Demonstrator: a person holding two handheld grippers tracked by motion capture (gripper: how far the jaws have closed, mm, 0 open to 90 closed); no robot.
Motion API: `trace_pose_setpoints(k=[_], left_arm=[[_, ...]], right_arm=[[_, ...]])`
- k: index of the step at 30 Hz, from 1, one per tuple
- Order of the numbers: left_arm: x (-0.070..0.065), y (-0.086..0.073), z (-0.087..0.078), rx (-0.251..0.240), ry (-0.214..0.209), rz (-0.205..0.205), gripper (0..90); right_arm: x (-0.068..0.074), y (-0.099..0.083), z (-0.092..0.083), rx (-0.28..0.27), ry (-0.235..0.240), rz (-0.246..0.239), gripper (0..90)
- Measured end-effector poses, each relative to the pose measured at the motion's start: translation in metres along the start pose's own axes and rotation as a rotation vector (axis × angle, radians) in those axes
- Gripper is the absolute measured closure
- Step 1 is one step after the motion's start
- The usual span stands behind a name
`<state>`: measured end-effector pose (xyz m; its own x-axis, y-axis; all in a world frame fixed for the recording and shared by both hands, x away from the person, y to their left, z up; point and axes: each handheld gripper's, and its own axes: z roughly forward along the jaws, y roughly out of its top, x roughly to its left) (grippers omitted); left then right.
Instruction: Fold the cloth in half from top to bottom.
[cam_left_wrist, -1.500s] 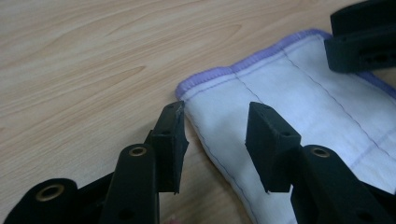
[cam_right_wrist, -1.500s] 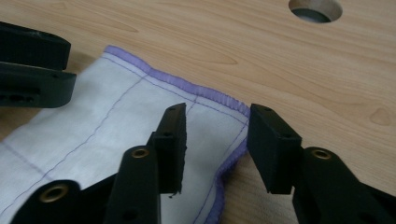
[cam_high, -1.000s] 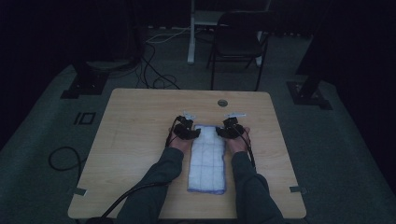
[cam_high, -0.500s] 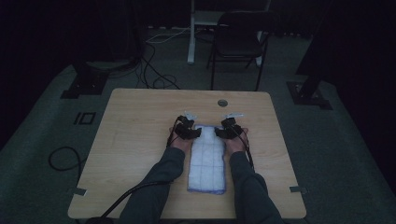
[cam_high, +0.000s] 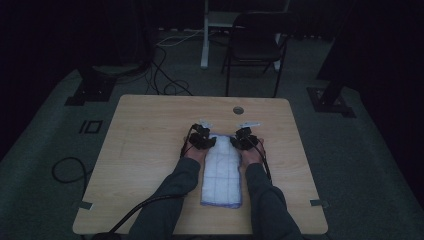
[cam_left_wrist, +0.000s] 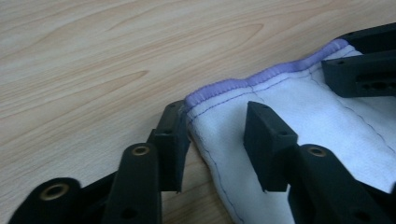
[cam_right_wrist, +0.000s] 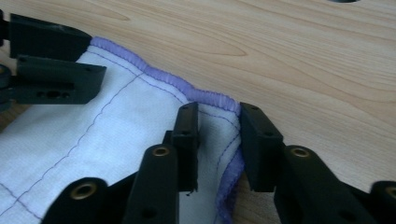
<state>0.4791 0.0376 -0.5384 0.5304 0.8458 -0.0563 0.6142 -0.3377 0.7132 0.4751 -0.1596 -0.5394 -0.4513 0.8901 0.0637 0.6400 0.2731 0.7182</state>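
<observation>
The white cloth (cam_high: 221, 170) lies folded in a long strip on the wooden table (cam_high: 150, 130), running from the person's side toward the far edge, between the two forearms. Each hand sets a gripper at one far corner: the left gripper (cam_left_wrist: 215, 140) straddles the left corner, the right gripper (cam_right_wrist: 217, 140) the right one.

Both pairs of jaws have just been closing, with the cloth's purple hem between them. On the left there is a clear gap; one jaw stands on the bare wood just outside the hem, the other over the cloth, and they don't pinch yet. On the right the jaws stand narrower, the corner bunched between them (whether the pads truly press I cannot tell; it looks close to a grip).

What might go wrong, I think: the left jaw outside the hem could slide along the wood and catch just the top layer, or nothing, so one corner lifts and the other stays, and the fold skews. An uneven pinch on the right could let the thick hem slip out once pulled.

The high view gives the cloth's whole length and the sleeves (cam_high: 170, 200); the gripper views give the stitching and where each jaw sits.
</observation>
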Motion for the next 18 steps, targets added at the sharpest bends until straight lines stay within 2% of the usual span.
trace_pose_setpoints(k=[2,3,5,7,12,14,18], left_arm=[[0.000,0.001,0.000,0.008,-0.008,0.000,66.3],[-0.001,0.005,0.000,0.038,-0.031,0.004,73.2],[-0.003,0.006,0.000,0.052,-0.044,-0.015,79.4],[-0.004,0.008,-0.001,0.071,-0.040,-0.012,84.0],[-0.001,0.011,-0.003,0.087,-0.050,-0.015,86.2],[0.001,0.012,-0.005,0.073,-0.055,-0.007,86.2],[0.001,0.015,-0.009,0.058,-0.058,-0.005,86.2]], right_arm=[[0.000,0.000,0.000,0.002,0.004,0.000,73.9],[0.000,0.002,0.000,0.013,0.020,0.006,78.3],[0.001,0.002,0.000,0.015,0.021,0.005,80.7],[0.002,0.001,0.000,0.009,0.022,0.000,82.6],[-0.002,0.000,-0.001,-0.006,0.033,0.024,83.7],[-0.006,0.000,-0.002,-0.015,0.051,0.037,83.8],[-0.007,0.001,-0.006,-0.028,0.057,0.035,83.7]])
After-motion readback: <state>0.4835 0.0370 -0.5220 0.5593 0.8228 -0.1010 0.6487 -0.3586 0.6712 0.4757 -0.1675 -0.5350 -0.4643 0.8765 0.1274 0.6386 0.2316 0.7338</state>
